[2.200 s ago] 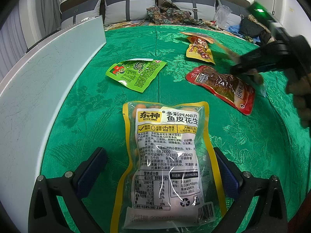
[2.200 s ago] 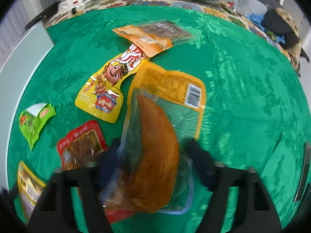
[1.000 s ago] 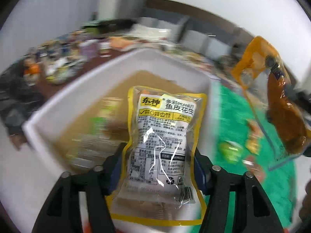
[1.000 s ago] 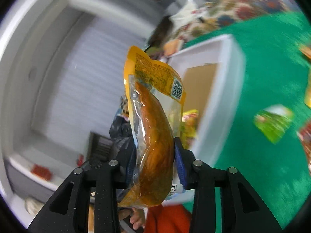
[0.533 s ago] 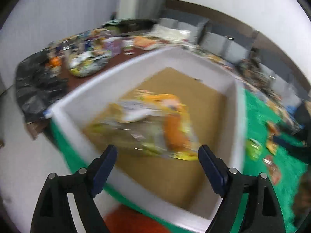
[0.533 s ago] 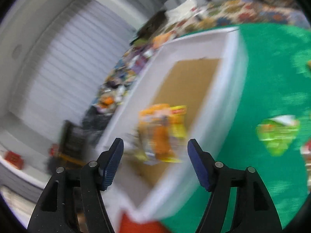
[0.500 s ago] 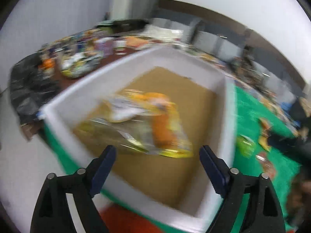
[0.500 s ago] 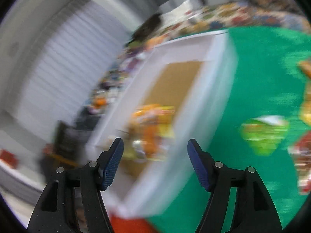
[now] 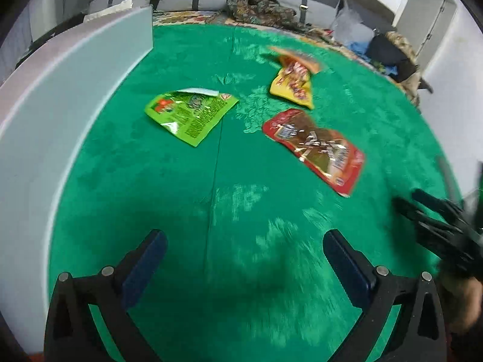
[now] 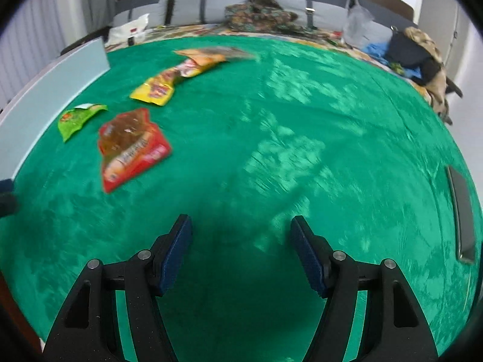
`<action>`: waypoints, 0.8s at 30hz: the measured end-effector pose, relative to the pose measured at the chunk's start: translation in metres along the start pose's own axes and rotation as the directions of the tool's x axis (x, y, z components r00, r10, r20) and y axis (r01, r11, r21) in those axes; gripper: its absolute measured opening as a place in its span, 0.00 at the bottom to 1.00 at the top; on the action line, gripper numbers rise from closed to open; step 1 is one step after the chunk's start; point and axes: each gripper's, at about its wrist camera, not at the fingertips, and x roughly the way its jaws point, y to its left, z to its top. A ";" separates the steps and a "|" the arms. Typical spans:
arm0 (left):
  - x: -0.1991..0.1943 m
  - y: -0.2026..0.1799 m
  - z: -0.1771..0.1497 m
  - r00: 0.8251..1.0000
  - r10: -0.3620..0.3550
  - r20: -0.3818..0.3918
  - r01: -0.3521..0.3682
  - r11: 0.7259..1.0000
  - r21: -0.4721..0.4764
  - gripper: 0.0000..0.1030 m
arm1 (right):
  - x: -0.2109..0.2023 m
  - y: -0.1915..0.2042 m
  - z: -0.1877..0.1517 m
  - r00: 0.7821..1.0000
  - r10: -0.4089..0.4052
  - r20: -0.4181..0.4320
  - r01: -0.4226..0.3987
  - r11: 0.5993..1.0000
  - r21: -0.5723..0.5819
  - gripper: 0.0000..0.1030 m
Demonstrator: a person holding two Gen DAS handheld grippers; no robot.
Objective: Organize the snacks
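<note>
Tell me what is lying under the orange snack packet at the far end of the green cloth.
The orange packet overlaps the top end of the yellow packet, which sticks out toward the camera. Motion blur hides where they overlap. Below both lies the green cloth.

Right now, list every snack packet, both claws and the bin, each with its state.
Left claw: open, empty.
Right claw: open, empty.
Green packet: flat on the cloth, top torn.
Red packet: flat on the cloth.
Yellow packet: on the cloth, overlapping the orange packet.
White bin: upright at the left; inside hidden.
</note>
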 end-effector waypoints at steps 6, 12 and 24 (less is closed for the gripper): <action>0.024 -0.008 0.002 0.989 0.130 0.067 -0.136 0.987 0.086 1.00 | 0.004 0.001 -0.001 0.999 0.003 0.034 -0.003 1.000 0.003 0.73; 0.027 -0.007 0.001 0.988 0.118 0.103 -0.128 0.987 0.098 1.00 | 0.007 0.006 -0.004 1.000 0.002 0.030 -0.002 1.000 0.005 0.78; 0.026 -0.006 0.000 0.988 0.117 0.103 -0.128 0.987 0.099 1.00 | 0.007 0.005 -0.005 1.000 0.002 0.030 -0.002 1.000 0.004 0.79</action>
